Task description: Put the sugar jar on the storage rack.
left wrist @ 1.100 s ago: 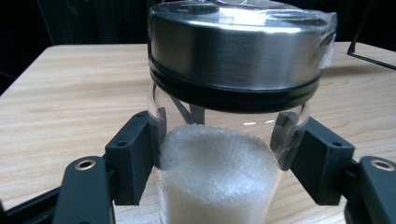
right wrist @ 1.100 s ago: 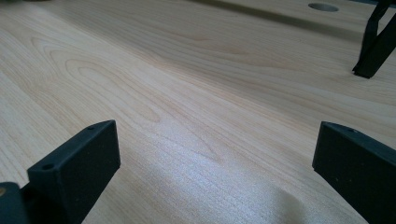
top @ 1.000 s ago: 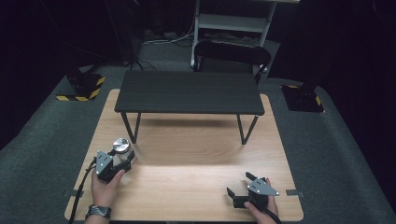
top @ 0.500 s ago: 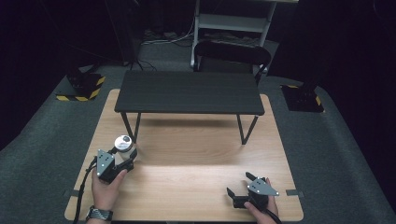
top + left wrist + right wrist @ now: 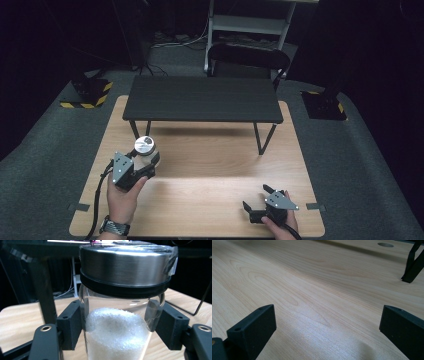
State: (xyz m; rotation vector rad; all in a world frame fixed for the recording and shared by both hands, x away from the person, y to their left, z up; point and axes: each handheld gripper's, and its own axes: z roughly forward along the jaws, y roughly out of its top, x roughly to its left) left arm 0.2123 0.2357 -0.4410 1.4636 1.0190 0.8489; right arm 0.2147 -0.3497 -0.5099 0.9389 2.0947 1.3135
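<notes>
My left gripper [image 5: 145, 161] clamps its jaws on the glass jar [image 5: 120, 322] of white grains; my right gripper [image 5: 257, 198] rests jaws-apart on the wooden surface [image 5: 210, 175].

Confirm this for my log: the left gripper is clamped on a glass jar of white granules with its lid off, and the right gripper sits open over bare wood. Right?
Not quite: the jar has its metal lid on, as the left gripper view shows. The left gripper does hold it, and the right gripper is open over the wooden table.

a clear glass jar [image 5: 120, 322] of white grains, silver lid [image 5: 126, 263] banded in black, sits between black jaws; pale wood-grain table [image 5: 210, 165], black bench [image 5: 202, 98], yellow-and-black striped base [image 5: 90, 95], grey carpet [image 5: 45, 165].
</notes>
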